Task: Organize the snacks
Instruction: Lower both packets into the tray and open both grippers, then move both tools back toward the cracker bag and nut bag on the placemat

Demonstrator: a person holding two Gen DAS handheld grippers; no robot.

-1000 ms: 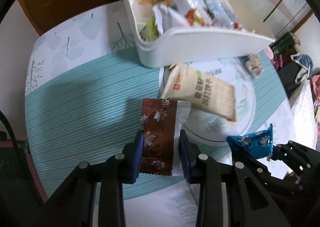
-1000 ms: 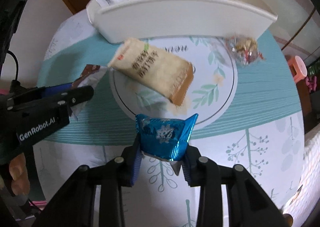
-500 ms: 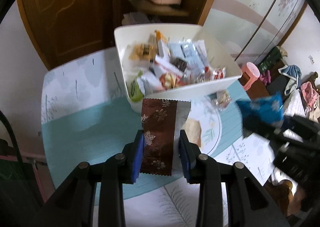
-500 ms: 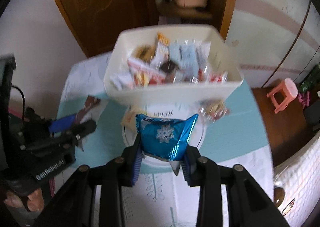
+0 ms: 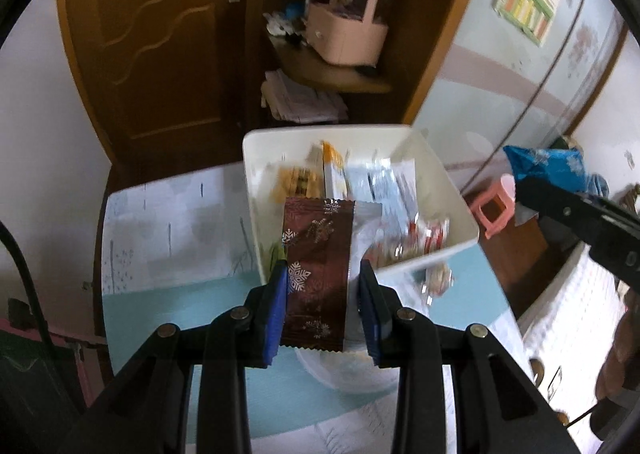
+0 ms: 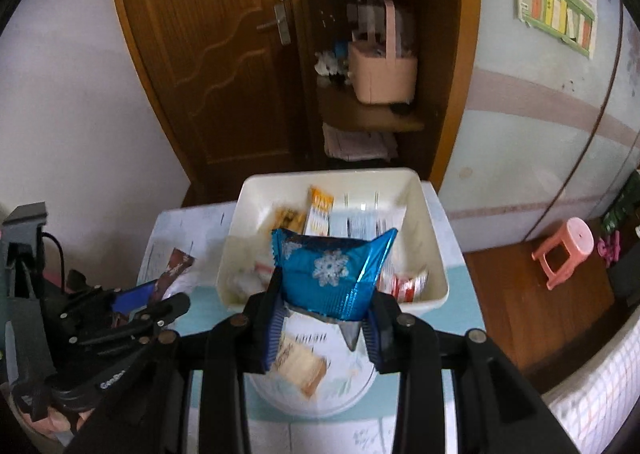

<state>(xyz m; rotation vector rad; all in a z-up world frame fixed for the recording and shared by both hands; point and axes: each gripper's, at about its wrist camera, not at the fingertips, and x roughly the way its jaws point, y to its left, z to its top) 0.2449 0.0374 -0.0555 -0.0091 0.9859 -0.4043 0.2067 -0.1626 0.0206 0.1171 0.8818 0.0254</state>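
My left gripper (image 5: 323, 294) is shut on a brown snack packet (image 5: 316, 254) with white snowflakes, held high above the table in front of the white bin (image 5: 464, 250). My right gripper (image 6: 322, 314) is shut on a blue foil snack packet (image 6: 328, 274), also raised over the near side of the white bin (image 6: 438, 278). The bin holds several snack packs. The blue packet (image 5: 548, 168) shows at the right of the left wrist view, and the left gripper (image 6: 136, 306) sits low at the left of the right wrist view. A tan cracker pack (image 6: 300, 366) lies on the table below.
A round table with a teal and white cloth (image 5: 168, 314) carries the bin. Behind it stand a wooden door (image 6: 224, 54) and a corner shelf with a pink basket (image 6: 384, 74). A pink stool (image 6: 564, 250) stands on the floor at the right.
Both grippers have risen well above the table with their packets still held. The view has tipped up, so the bin now sits lower and smaller, and the door and shelf have come into sight.
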